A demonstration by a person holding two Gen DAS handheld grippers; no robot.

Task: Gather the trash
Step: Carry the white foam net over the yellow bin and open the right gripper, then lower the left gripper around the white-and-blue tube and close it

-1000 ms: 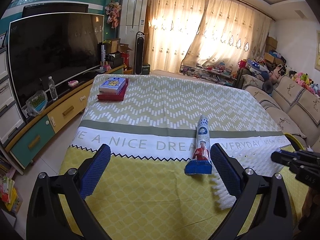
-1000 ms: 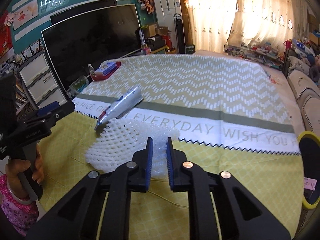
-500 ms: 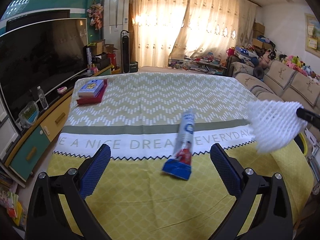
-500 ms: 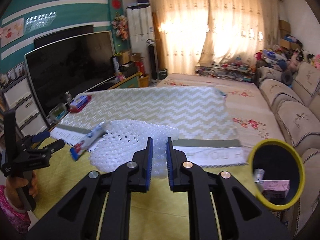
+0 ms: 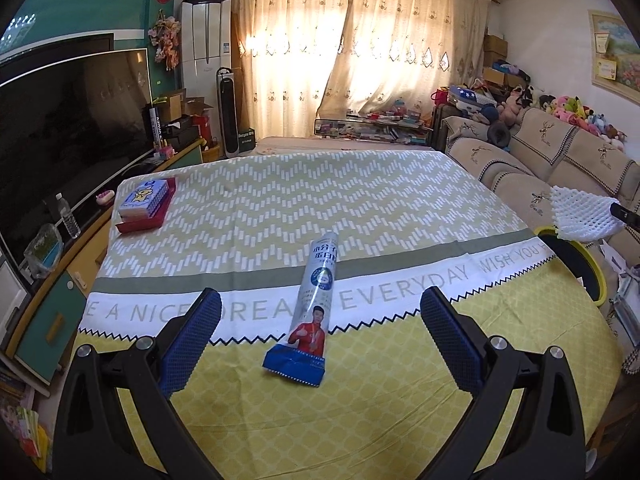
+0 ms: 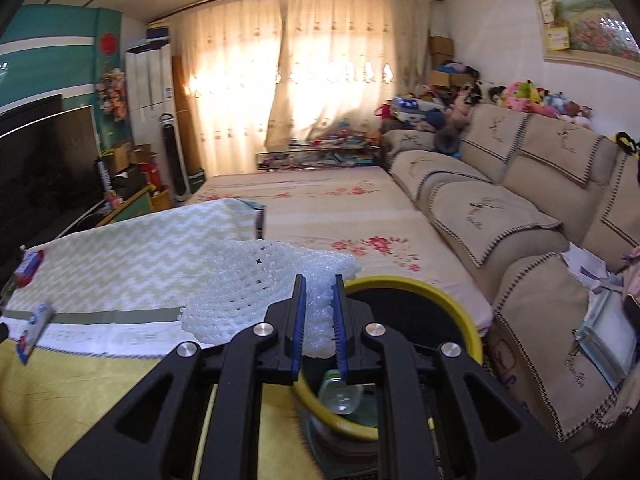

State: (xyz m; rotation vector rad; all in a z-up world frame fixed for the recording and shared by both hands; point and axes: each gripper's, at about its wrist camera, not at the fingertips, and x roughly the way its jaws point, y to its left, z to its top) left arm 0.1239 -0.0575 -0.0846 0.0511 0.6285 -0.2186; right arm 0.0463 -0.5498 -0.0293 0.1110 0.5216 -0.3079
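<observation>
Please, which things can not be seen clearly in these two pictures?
- Yellow-rimmed bin, right wrist view: the right gripper and its foam net cover most of the inside.
- Wrapper, same view: blurred, cut by the left edge.
- Right gripper, left wrist view: cut off at the right edge.

The tablecloth (image 5: 248,224) carries a white band printed in grey capitals, reading "E A NICE DREA", then "EVERYDAY" and "WISH YOU" toward the right; the start is cut off and a tube covers part of the middle. That tube (image 5: 314,304), lying on the band, bears blue Chinese characters near its far end, too small to read surely. Other labels around the room are illegible.
</observation>
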